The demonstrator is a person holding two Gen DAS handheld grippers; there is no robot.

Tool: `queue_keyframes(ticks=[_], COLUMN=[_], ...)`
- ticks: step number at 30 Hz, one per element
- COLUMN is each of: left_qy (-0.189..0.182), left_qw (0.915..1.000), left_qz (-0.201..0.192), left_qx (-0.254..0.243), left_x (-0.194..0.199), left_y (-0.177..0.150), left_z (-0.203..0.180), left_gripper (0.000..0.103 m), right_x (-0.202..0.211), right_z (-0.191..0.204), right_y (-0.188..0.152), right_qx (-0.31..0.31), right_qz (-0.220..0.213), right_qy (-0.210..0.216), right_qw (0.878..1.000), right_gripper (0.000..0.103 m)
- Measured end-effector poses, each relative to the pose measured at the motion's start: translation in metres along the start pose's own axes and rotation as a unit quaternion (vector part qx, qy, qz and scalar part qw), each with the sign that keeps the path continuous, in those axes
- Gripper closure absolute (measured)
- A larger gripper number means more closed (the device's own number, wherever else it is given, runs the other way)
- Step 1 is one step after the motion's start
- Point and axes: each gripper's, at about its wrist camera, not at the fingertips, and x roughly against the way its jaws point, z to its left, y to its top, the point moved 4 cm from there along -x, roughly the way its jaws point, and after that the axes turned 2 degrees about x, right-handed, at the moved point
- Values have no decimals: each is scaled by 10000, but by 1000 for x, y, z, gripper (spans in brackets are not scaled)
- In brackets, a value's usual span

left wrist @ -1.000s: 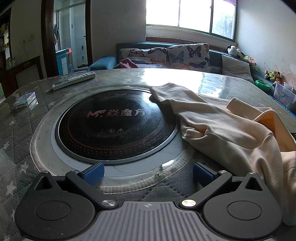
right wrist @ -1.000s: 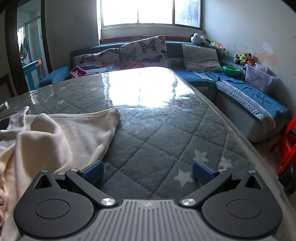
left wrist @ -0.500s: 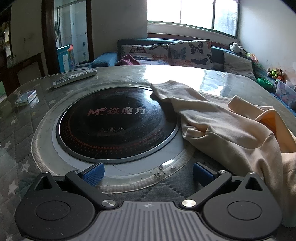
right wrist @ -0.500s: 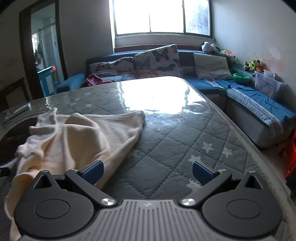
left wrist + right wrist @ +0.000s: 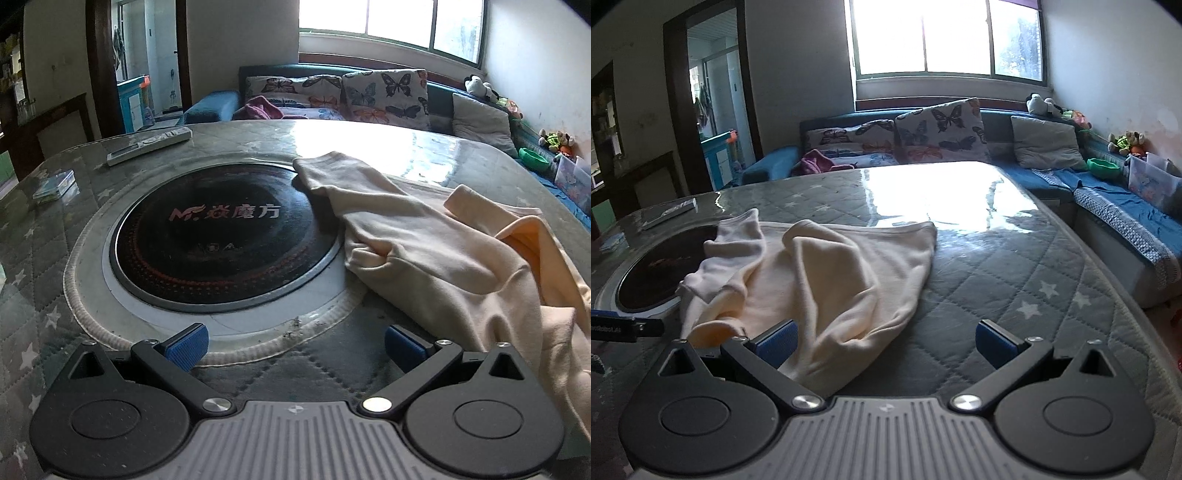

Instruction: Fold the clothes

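Observation:
A cream long-sleeved garment (image 5: pixel 436 251) lies crumpled on the quilted table, one sleeve reaching over the black round cooktop (image 5: pixel 221 236). In the right wrist view the same garment (image 5: pixel 831 280) spreads left of centre, its near edge at my left fingertip. My left gripper (image 5: pixel 295 343) hovers open over the table's near edge, left of the garment, nothing between its blue pads. My right gripper (image 5: pixel 886 341) is also open and holds nothing, the cloth's near fold lying just inside its left pad. A dark part of the other gripper (image 5: pixel 624 328) shows at the left edge.
A white remote control (image 5: pixel 149 144) and a small clear box (image 5: pixel 54 186) lie at the table's far left. A blue sofa with butterfly cushions (image 5: pixel 938 129) runs behind and to the right of the table. The table's right edge (image 5: pixel 1126 295) drops toward the sofa.
The right gripper has swung left and back, so the garment now fills more of its view and reaches its left pad. The left gripper has barely shifted. Both stay open.

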Motion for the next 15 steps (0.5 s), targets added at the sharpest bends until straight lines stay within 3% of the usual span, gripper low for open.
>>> queue_keyframes(ticks=[15], left_qy=[-188], left_qw=[9996], left_qz=[-30], left_qx=[-204], left_x=[11], left_y=[14], left_z=[-21], left_gripper=[0], right_x=[3], right_z=[22], right_y=[1], right_qx=[296], right_qz=[30], right_qy=[153], right_qw=[9994], right_gripper=[0])
